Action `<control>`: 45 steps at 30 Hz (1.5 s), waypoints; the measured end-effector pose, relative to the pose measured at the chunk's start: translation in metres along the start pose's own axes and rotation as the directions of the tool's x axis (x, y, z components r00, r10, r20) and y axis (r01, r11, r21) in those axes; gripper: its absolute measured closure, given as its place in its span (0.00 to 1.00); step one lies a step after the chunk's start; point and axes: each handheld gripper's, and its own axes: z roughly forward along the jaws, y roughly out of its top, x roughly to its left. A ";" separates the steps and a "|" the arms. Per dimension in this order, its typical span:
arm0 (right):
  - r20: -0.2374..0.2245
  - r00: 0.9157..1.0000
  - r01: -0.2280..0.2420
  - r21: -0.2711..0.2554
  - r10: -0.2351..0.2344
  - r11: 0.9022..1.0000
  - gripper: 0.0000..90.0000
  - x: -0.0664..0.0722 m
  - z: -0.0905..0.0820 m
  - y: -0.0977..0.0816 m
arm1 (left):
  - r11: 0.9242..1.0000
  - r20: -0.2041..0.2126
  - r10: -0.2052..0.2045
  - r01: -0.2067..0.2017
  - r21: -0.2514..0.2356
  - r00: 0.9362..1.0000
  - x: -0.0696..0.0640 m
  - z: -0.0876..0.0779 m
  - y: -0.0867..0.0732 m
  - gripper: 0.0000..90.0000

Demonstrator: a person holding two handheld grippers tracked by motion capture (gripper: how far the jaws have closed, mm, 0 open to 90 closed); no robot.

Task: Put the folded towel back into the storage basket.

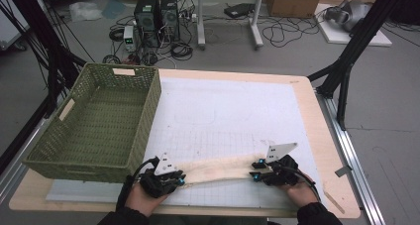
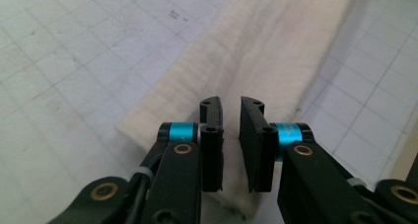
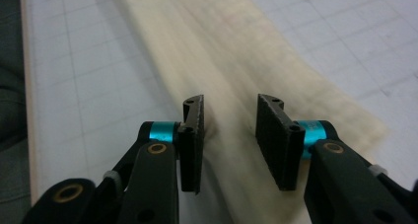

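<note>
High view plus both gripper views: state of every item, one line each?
Cream folded cloth strip: lies flat on the gridded mat, stretched between both grippers.
Green woven basket: upright, nothing in it.
Left gripper: jaws slightly apart over the cloth's end.
Right gripper: jaws apart over the cloth.

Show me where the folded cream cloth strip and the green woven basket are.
folded cream cloth strip (image 1: 223,168), high view, middle of its length
green woven basket (image 1: 146,121), high view, right side wall
</note>
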 end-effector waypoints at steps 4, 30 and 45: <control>0.008 0.999 -0.033 -0.016 0.033 0.999 0.67 -0.009 -0.008 -0.010 | 1.000 -0.003 0.002 -0.002 -0.004 1.000 -0.001 -0.002 -0.002 0.83; 0.044 0.991 -0.122 -0.125 0.128 0.985 0.53 -0.011 -0.031 -0.015 | 0.980 0.179 0.192 -0.178 -0.092 0.965 -0.021 0.050 0.080 0.53; 0.055 0.990 -0.124 -0.144 0.133 0.982 0.50 -0.013 -0.035 -0.016 | 0.971 0.247 0.226 -0.240 0.026 0.942 -0.032 0.094 0.107 0.45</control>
